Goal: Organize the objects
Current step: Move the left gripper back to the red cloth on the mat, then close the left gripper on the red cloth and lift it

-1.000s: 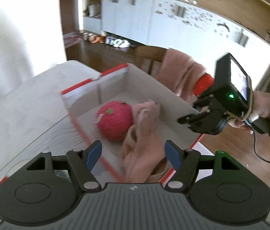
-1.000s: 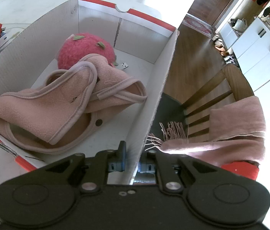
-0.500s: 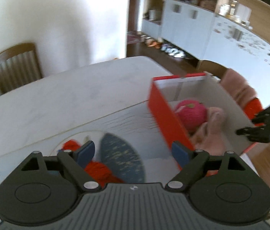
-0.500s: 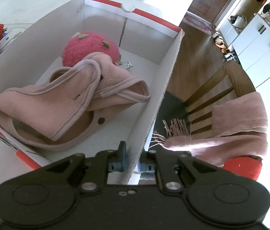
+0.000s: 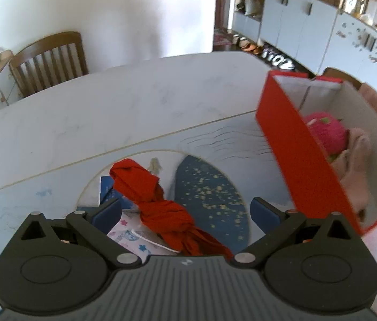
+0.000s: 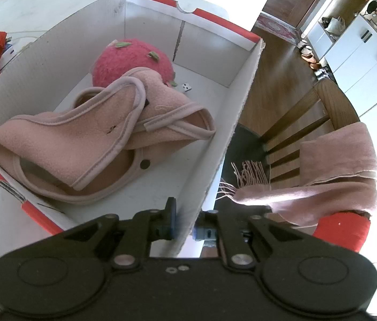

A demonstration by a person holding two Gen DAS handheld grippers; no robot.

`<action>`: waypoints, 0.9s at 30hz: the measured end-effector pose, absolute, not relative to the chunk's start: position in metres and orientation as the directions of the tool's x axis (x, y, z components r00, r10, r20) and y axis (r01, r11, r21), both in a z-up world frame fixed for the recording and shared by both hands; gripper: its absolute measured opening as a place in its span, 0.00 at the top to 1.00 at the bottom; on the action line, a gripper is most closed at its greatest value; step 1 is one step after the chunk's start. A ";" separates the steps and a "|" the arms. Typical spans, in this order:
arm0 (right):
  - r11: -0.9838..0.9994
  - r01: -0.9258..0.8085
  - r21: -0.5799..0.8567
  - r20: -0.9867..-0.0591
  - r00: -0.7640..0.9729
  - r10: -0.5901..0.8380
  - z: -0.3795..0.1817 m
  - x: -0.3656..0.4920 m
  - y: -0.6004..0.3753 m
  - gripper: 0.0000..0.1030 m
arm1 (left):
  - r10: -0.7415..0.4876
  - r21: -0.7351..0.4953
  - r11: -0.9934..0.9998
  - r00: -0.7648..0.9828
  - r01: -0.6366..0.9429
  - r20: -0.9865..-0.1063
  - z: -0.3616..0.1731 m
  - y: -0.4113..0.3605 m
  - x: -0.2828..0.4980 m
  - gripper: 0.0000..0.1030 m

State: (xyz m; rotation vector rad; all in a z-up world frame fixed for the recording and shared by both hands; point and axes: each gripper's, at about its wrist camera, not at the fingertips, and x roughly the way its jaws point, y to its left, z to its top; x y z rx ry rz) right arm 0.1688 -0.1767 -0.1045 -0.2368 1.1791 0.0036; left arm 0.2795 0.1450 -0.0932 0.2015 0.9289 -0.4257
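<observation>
With the left gripper spread wide, jaws just opened, above the knotted red cloth on the table, lower squarely and close mid-knot; keep the right gripper clamped on the box wall.

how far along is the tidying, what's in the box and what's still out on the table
Done: the pink plush ball and pink fleece garment lie in the box.
In hand: the right gripper is shut on the box's side wall; the left gripper, its jaws just opened wide, holds nothing.
Left: the knotted red cloth on the table.
</observation>
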 end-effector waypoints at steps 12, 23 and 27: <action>0.975 -0.128 -0.182 -0.915 0.385 -0.120 -0.106 0.169 -0.177 0.91 | -0.166 -0.007 0.944 0.456 0.330 -0.874 -0.139 0.142 0.319 0.01; 0.975 -0.128 -0.182 -0.915 0.385 -0.120 -0.105 0.169 -0.177 0.91 | -0.125 0.004 0.957 0.421 0.291 -0.898 -0.151 0.141 0.331 0.53; 0.975 -0.129 -0.183 -0.915 0.385 -0.121 -0.105 0.169 -0.177 0.91 | -0.124 0.008 0.955 0.424 0.296 -0.897 -0.148 0.141 0.329 0.61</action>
